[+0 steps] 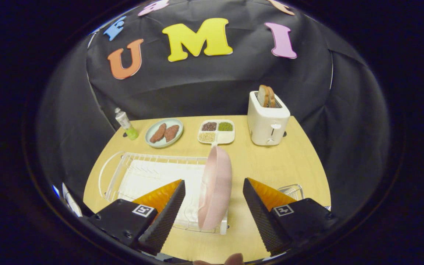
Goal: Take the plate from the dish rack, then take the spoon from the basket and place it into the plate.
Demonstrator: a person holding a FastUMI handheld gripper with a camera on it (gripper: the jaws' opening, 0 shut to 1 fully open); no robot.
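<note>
A pink plate (pixel 215 187) stands on its edge in the right end of a clear wire dish rack (pixel 149 173) with a white mat under it. My gripper (pixel 214 200) is open, and the plate's rim sits in the gap between the two black fingers (pixel 169 213) without either one touching it. A small wire basket (pixel 291 191) peeks out just behind the right finger; I cannot make out a spoon in it.
At the back of the wooden table (pixel 293 162) stand a white toaster (pixel 268 119) with bread, a divided white tray (pixel 216 131) of grains, a pale green plate (pixel 164 132) with two brown pieces, and a small bottle (pixel 126 123). A fingertip (pixel 234 259) shows below the fingers.
</note>
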